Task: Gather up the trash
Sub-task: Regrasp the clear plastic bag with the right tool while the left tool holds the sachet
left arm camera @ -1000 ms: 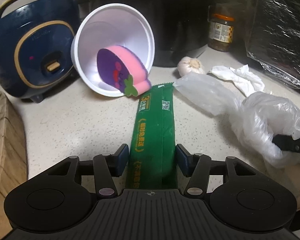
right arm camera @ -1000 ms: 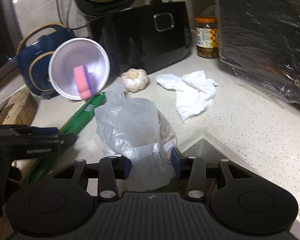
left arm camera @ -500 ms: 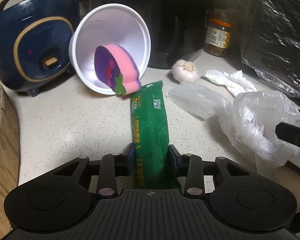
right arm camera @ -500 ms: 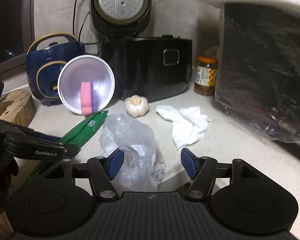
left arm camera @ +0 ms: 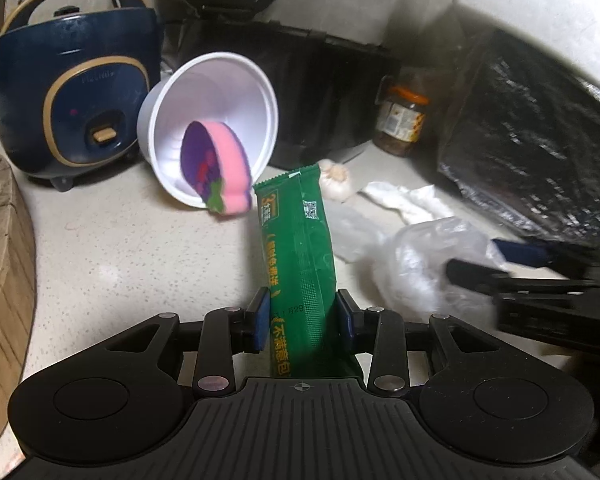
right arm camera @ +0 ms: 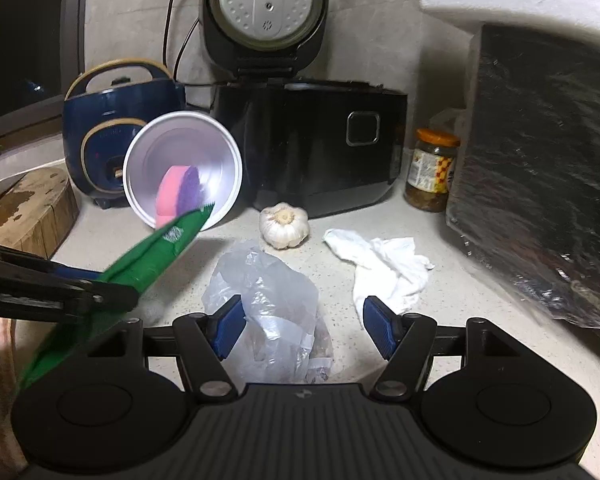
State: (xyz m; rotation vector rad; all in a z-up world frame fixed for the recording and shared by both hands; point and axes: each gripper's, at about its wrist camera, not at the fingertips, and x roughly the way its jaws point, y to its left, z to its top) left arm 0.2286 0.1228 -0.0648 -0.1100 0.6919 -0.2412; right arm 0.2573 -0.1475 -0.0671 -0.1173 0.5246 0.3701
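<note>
My left gripper (left arm camera: 303, 318) is shut on the lower part of a long green snack wrapper (left arm camera: 300, 248), which hangs clear of the counter and points up towards the bowl. The right wrist view shows that wrapper (right arm camera: 152, 252) slanting up from the left gripper (right arm camera: 112, 296). My right gripper (right arm camera: 305, 328) stands open. A crumpled clear plastic bag (right arm camera: 268, 292) lies on the counter between and under its blue pads (right arm camera: 230, 326), and neither pad presses on it. A crumpled white tissue (right arm camera: 388, 268) lies just right of the bag.
A tipped white bowl (right arm camera: 180, 168) holds a pink-purple sponge (right arm camera: 178, 192). Behind stand a blue rice cooker (left arm camera: 76, 104), an open black cooker (right arm camera: 308, 140) and a jar (right arm camera: 432, 168). A garlic bulb (right arm camera: 285, 226), a wooden block (left arm camera: 0, 260) and a black foil-wrapped box (right arm camera: 540, 180) flank the counter.
My left gripper shut on the green wrapper and lifted it off the counter. The right gripper's jaws spread wide apart around the plastic bag, and its view tipped upward.
</note>
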